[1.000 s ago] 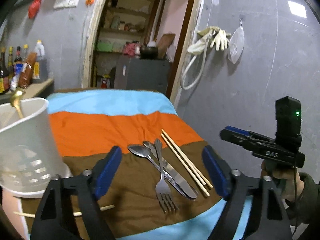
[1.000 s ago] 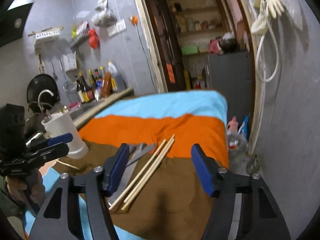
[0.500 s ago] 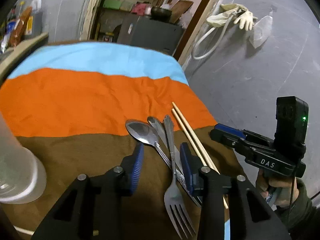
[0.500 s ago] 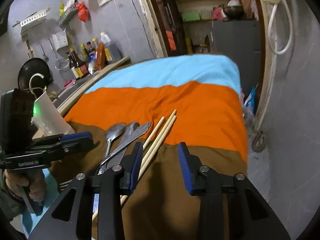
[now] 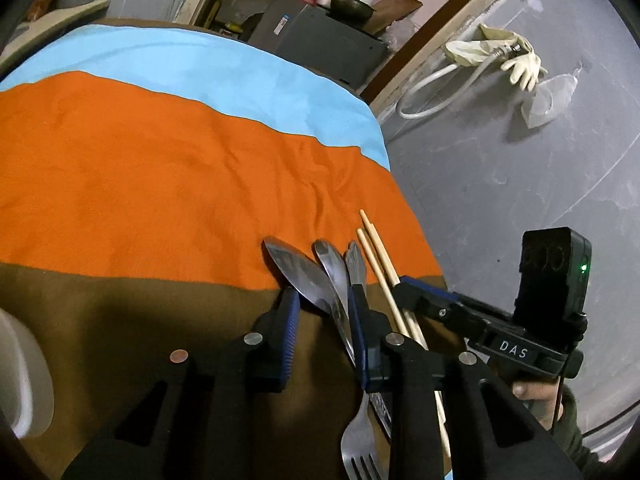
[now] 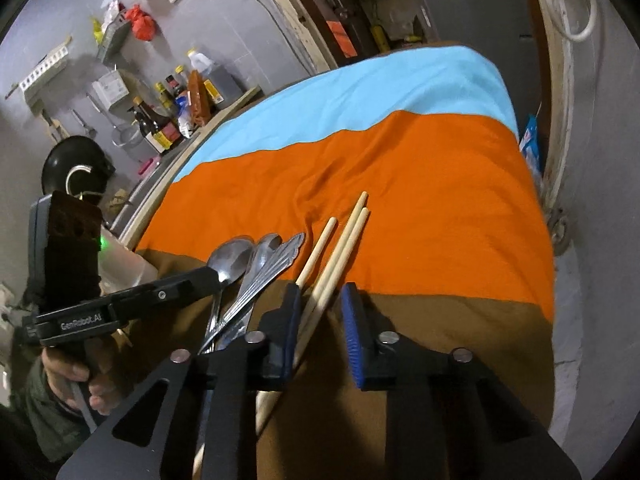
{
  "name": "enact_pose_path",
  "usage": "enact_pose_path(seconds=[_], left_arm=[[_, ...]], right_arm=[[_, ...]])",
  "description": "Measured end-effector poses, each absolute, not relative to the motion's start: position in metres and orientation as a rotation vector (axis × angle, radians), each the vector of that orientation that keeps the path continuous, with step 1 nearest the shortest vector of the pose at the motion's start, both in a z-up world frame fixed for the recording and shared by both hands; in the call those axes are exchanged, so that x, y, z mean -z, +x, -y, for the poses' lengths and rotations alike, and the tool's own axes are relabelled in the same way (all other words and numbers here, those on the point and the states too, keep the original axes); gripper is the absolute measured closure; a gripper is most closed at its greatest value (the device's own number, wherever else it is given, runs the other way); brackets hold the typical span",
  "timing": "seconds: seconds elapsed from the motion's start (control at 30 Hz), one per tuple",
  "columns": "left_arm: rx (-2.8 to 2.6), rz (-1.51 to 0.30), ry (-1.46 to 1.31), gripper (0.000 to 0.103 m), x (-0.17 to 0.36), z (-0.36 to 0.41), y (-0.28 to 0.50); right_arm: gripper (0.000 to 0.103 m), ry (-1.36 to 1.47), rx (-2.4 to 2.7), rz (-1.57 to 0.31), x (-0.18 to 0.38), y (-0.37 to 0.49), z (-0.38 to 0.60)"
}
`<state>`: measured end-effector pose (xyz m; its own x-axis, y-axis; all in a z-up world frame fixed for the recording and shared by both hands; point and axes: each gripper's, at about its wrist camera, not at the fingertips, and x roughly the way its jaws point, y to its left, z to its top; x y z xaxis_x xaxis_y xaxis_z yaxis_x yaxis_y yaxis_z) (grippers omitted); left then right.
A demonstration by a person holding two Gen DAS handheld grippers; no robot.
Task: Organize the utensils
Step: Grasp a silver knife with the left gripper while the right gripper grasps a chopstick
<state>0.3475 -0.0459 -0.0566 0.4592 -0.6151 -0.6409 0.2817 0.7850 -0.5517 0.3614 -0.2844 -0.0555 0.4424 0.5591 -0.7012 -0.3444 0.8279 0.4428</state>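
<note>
A steel spoon (image 5: 298, 270), a knife (image 5: 334, 272), a fork (image 5: 358, 436) and wooden chopsticks (image 5: 380, 256) lie side by side on the striped cloth. My left gripper (image 5: 322, 314) is low over them, its jaws partly open around the spoon and knife. My right gripper (image 6: 320, 312) is partly open, its jaws straddling the chopsticks (image 6: 340, 240); the spoon (image 6: 232, 256) and fork handle (image 6: 276, 260) lie to its left. Each gripper shows in the other's view, the right in the left wrist view (image 5: 404, 284) and the left in the right wrist view (image 6: 212, 276).
A white utensil holder (image 5: 22, 380) stands at the left edge of the cloth (image 5: 160, 168). Bottles (image 6: 168, 120) and a black pan (image 6: 76, 164) line a counter on the left. A grey wall (image 5: 520, 184) is close on the right of the table.
Both grippers have moved down and forward onto the utensils and their jaws have narrowed from wide open. The left now straddles the spoon and knife, the right the chopsticks.
</note>
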Motion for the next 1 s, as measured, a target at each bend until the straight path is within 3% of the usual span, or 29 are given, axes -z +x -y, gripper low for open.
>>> enact_pose_path(seconds=[0.03, 0.23, 1.0], left_arm=[[0.564, -0.944, -0.394, 0.089, 0.057, 0.045, 0.348], [0.587, -0.951, -0.439, 0.095, 0.059, 0.045, 0.354], [0.614, -0.861, -0.376, 0.101, 0.038, 0.062, 0.334]], right_arm=[[0.089, 0.256, -0.573, -0.967, 0.055, 0.362, 0.284], [0.096, 0.355, -0.609, -1.004, 0.057, 0.364, 0.294], [0.099, 0.414, -0.620, -0.937, 0.050, 0.341, 0.308]])
